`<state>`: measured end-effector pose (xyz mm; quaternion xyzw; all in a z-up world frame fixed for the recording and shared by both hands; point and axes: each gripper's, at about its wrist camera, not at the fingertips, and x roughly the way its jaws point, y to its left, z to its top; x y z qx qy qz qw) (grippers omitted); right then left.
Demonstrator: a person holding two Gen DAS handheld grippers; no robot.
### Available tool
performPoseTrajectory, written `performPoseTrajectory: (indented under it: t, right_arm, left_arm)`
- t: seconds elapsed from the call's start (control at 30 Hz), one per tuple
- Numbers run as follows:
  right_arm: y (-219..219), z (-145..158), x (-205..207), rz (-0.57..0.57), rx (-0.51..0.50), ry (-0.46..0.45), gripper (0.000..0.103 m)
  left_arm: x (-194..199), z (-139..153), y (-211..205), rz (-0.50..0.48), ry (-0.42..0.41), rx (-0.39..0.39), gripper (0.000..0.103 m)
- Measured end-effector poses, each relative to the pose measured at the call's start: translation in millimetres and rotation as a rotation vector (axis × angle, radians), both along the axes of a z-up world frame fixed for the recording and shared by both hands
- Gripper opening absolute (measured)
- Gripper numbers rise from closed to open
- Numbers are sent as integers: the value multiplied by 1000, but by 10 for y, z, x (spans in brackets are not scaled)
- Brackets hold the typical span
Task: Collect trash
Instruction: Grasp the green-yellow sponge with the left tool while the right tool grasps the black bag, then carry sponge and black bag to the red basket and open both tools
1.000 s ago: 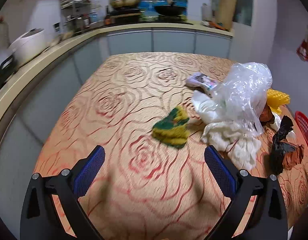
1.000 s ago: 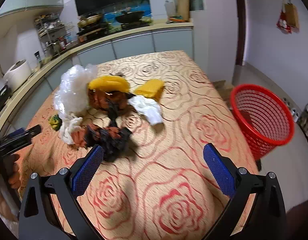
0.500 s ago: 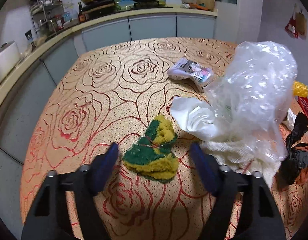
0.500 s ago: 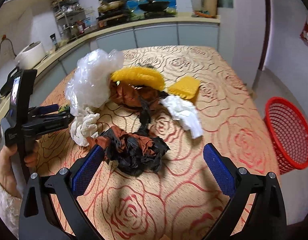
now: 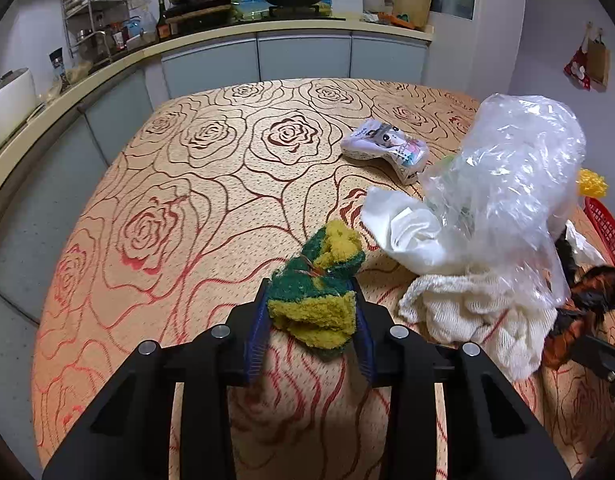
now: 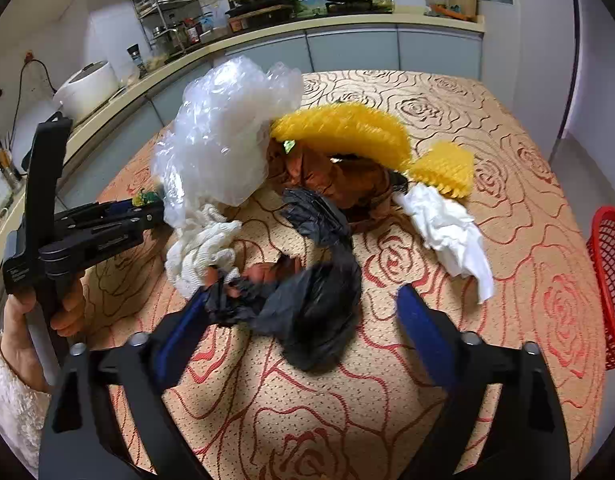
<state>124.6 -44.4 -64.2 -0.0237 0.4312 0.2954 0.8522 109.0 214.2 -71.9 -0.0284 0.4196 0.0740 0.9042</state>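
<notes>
Both my claws are down at the trash heap on the rose-patterned table [image 5: 211, 184], each closing on its own piece.

The clear plastic bag [image 5: 503, 184] is my landmark, the biggest thing in the heap. On its near right side lies the crumpled black bag [image 6: 307, 304], between the jaws of my right claw [image 6: 303, 312]; those jaws stand wide and are closing, the left pad at the bag's edge, the right pad apart from it. The red basket [image 6: 611, 280] stands off the table's right edge, nearer this hand. To the clear bag's left lies the green and yellow sponge [image 5: 319, 292], its long axis running away from me; my left claw [image 5: 311, 320] is narrow and closing, both pads against its sides.
</notes>
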Motion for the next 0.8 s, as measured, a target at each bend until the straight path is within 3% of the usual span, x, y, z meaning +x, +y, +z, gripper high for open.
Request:
performPoseTrajectory:
  t: [0.17,0.27,0.43,0.57,0.8]
  right_arm:
    - [-70,76,-62,8,58,27,85]
    - [-55,114,-58,5,97,44,91]
    - [56,73,35,-14,72,37,91]
    - [54,-22,86,-7,78,81,63]
    - [-96,31,22,-16,115,72,47]
  left_arm:
    - [-159,64,28,21,-20,20,35]
    - [-217,91,34,22,-28,20,35]
    - [-252,119,51,33,-38,14,35]
    - [-302,141,60,40,-51,11,35]
    - [-393,207,20,46,-74,32,35]
